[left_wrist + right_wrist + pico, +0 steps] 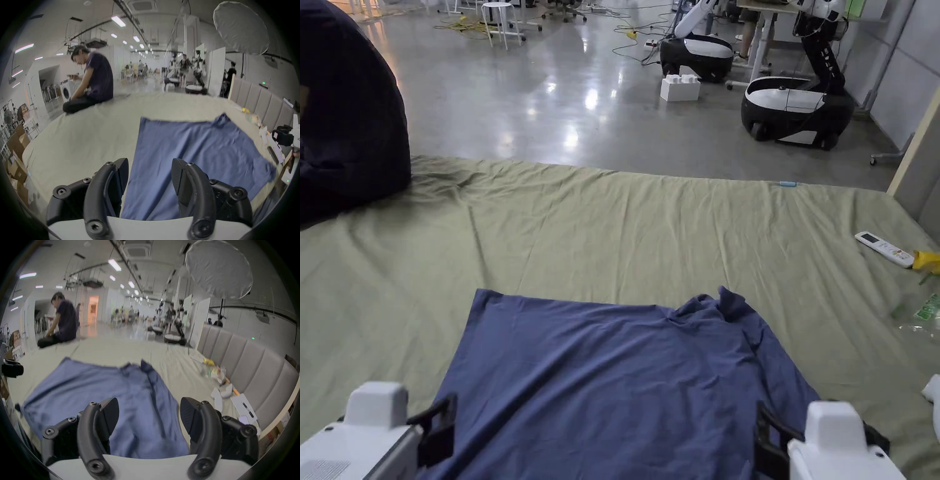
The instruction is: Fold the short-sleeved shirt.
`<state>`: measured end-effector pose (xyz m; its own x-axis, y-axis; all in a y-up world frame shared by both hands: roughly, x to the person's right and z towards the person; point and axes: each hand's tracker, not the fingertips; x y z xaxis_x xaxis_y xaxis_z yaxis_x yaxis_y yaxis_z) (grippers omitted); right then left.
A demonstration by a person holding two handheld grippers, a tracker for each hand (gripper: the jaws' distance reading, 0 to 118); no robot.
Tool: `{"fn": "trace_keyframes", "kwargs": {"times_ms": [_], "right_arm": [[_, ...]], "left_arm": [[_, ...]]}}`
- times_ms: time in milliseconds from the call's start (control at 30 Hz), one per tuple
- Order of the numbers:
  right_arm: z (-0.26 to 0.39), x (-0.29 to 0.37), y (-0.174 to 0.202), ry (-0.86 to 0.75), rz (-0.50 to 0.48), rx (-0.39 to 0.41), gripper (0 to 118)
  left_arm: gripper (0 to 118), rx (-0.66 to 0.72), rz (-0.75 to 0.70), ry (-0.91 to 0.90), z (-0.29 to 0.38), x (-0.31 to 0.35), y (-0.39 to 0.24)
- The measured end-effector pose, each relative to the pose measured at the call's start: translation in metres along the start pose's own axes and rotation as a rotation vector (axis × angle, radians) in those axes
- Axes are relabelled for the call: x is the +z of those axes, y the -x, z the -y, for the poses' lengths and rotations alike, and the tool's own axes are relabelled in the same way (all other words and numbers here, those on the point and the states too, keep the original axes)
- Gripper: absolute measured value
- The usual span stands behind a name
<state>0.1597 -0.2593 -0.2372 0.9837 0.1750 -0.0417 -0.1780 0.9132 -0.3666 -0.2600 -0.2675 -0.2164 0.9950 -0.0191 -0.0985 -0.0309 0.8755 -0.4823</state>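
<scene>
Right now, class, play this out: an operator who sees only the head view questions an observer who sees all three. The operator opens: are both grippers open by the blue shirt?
Observer: Yes for the left. In the left gripper view the left gripper has its jaws apart with nothing clamped. One jaw is over the green sheet and the other over the blue shirt.
Operator: And the right one?
Observer: The right gripper is open too, and shirt cloth shows between its jaws.
Operator: What is the dark shape at far left?
Observer: A person sitting on the sheet's far corner.
</scene>
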Motion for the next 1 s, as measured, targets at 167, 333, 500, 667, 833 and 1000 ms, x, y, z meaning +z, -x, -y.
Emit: {"fn": "trace_keyframes", "kwargs": {"times_ms": [167, 333, 500, 667, 833, 1000], "right_arm": [[-0.032, 0.001, 0.017, -0.193, 0.021, -0.077, 25], [-0.05, 0.004, 0.019, -0.278, 0.024, -0.119, 5], [-0.057, 0.003, 0.02, -0.299, 0.03, -0.095, 2], [-0.059, 0.004, 0.019, -0.308, 0.019, -0.077, 2], [-0.054, 0.001, 0.019, -0.287, 0.003, -0.066, 2], [-0.046, -0.004, 0.022, -0.252, -0.026, -0.062, 2]], "left_arm": [[21, 0.005, 0.024, -0.189, -0.034, 0.008, -0.031], [4, 0.005, 0.05, -0.285, -0.054, 0.02, -0.05], [2, -0.005, 0.054, -0.316, -0.066, 0.023, -0.054], [2, 0.02, 0.067, -0.278, -0.07, 0.022, -0.041], [2, 0.048, 0.071, -0.082, -0.058, 0.018, -0.012], [2, 0.107, 0.051, 0.048, -0.026, 0.025, 0.028]]}}
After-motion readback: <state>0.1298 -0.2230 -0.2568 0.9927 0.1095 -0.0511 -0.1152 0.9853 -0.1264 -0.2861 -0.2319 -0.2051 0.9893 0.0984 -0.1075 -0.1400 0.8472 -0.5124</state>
